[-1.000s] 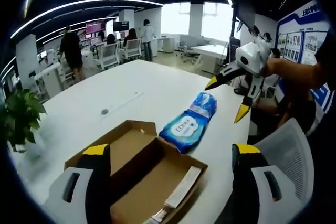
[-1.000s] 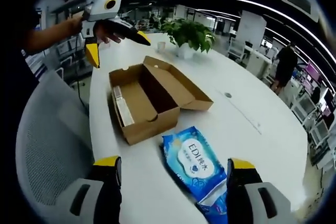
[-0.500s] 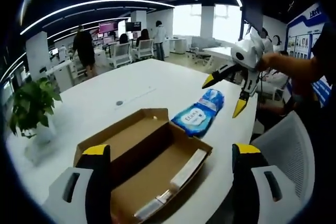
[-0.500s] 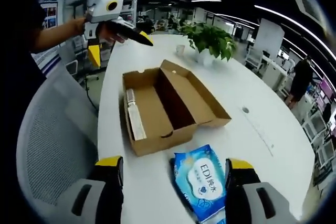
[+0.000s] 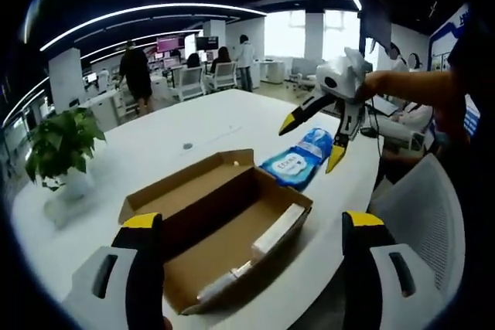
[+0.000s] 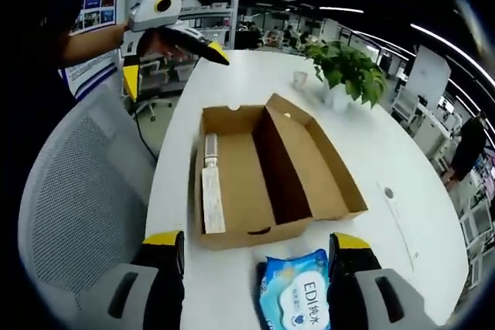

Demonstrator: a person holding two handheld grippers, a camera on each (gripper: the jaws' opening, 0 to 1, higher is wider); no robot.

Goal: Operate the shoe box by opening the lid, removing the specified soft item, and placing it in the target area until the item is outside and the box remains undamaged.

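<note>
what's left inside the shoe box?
Inside the open shoe box: a flat white strip and a small tube along one wall. Its bare cardboard floor shows otherwise. The blue wipes pack lies outside on the table.

The shoe box [image 6: 263,171] lies open on the white table [image 6: 232,83], its interior unobstructed from above except a pale strip [image 6: 210,195] along one wall. The blue wipes pack [image 6: 298,295] lies just beside the box. A mesh chair [image 6: 73,191] stands against the near table edge and a potted plant [image 6: 348,75] at the far side.

We see brown cardboard shoe box [image 6: 271,171] w/ lid open (folded flat beside), blue wipes pack [image 6: 298,300] lying flat just beside it on the table.
</note>
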